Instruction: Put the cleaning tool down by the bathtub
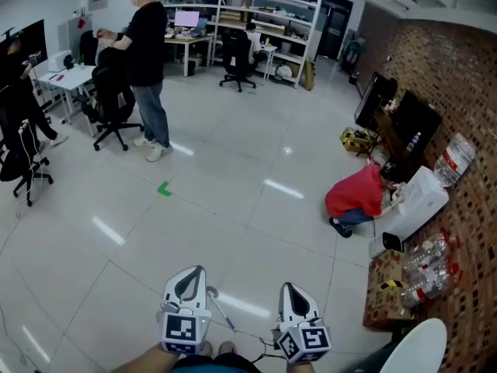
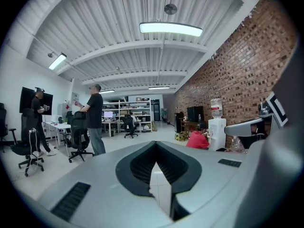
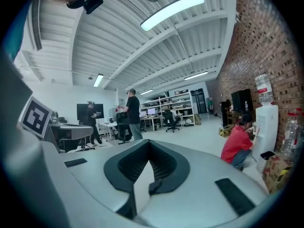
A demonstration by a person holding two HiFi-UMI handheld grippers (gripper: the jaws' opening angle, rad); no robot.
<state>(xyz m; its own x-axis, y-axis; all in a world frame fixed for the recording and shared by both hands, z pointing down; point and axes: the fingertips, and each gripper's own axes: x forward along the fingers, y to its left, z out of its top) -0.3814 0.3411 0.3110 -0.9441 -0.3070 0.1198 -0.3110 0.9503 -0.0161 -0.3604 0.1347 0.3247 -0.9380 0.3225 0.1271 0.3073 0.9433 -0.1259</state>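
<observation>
Jaws closed together on nothing at both the left gripper and the right gripper, which are held low and near level over the tiled floor. Risk, as judged: no tool is in hand, so nothing can be set down. A person crouched in red by the water dispenser could also be struck in passing. The cleaning tool appears in no view, so its place, long axis and heading cannot be told. No bathtub is identified, only a white curved rim.

White curved rim, possibly bathtub, lower right corner, cropped.
</observation>
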